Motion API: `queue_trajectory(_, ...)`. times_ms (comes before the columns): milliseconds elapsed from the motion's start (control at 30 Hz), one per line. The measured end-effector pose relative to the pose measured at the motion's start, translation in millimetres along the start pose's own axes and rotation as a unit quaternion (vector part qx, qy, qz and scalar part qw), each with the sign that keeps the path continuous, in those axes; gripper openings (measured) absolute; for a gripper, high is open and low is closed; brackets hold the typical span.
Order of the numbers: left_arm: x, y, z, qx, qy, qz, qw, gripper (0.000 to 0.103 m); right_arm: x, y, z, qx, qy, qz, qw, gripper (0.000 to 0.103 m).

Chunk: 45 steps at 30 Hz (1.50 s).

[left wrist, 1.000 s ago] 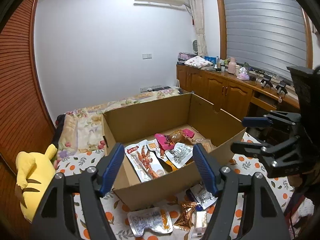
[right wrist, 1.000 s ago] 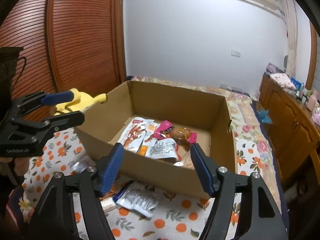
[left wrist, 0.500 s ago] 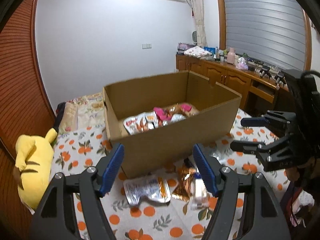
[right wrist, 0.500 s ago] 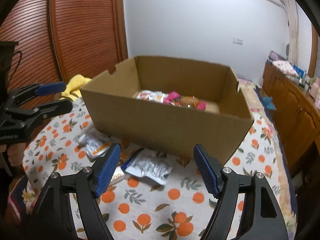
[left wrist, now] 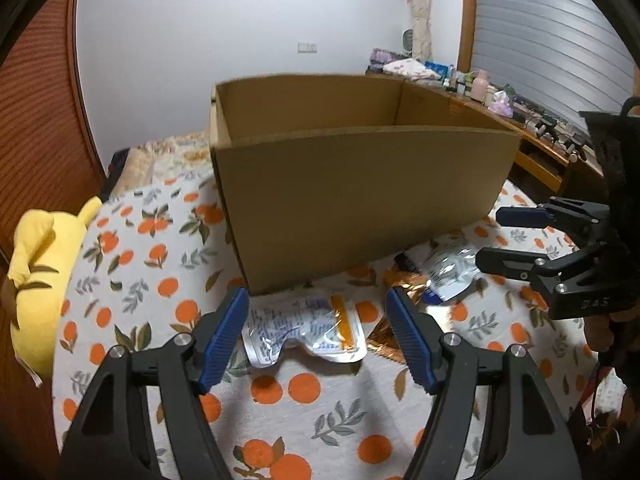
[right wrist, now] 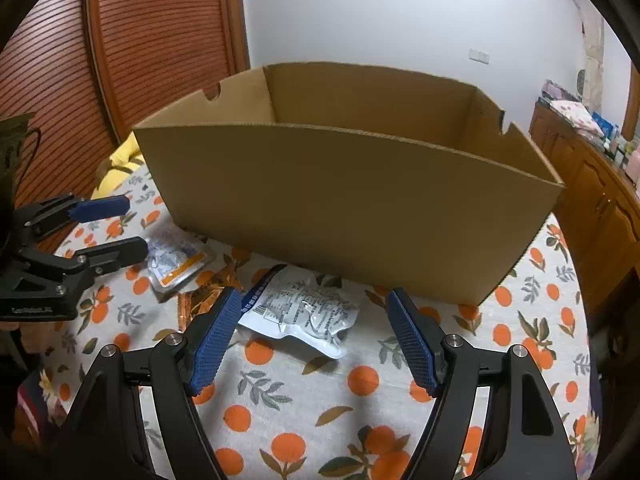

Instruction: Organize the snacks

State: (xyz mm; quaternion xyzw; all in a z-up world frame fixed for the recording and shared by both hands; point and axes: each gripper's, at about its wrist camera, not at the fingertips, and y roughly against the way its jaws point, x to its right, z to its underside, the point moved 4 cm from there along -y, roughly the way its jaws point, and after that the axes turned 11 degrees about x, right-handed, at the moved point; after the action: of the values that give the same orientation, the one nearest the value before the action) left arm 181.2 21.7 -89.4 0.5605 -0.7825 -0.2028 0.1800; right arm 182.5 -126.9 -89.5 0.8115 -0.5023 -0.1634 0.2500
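Left wrist view: the left gripper point(left wrist: 318, 334) has its ribbed blue pads spread wide with nothing between them, low over a crinkled silver foil snack pouch point(left wrist: 306, 330) with an orange stripe. It lies flat on the orange-print tablecloth point(left wrist: 132, 272), just in front of the plain corrugated cardboard box point(left wrist: 360, 196). A coppery foil wrapper point(left wrist: 404, 280) lies beside it; a yellow plush toy point(left wrist: 34, 280) sits at the left.

Right wrist view: the right gripper point(right wrist: 314, 338), jaws likewise spread and empty, hangs over a white, wrinkled printed pouch point(right wrist: 300, 312) on the cloth, near the box's front wall.
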Motion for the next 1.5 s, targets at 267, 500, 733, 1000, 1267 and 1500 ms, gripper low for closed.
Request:
queue_trajectory(267,-11.7,-22.4,12.5,-0.031,0.012,-0.006,0.9994,0.072,-2.7,-15.9,3.9,-0.016,0.006,-0.001,1.0,0.077)
queue_trajectory(500,-20.4,-34.1,18.1,-0.051,0.03,0.0,0.9983,0.072,-7.8,-27.8,6.8,-0.028,0.017,-0.005,0.999,0.077)
queue_trajectory(733,-19.5,-38.7,16.5,-0.056,0.023,0.004,0.9982,0.072,-4.5,-41.0,10.5,-0.05,0.01,0.002,0.999,0.078)
queue_trajectory(1000,-24.6,-37.5,18.3,-0.057,0.034,0.025,0.9975,0.072,1.1,-55.4,15.6,-0.069,-0.003,0.005,0.998,0.082)
queue_trajectory(1267,-22.8,-33.4,21.3,-0.057,0.03,0.03,0.9974,0.073,4.5,-53.9,16.0,-0.068,-0.008,0.001,0.998,0.084)
queue_trajectory(1500,-19.1,-29.4,23.4,-0.058,0.029,0.034,0.9973,0.073,-2.8,-50.5,17.2,-0.068,0.001,-0.009,0.998,0.063)
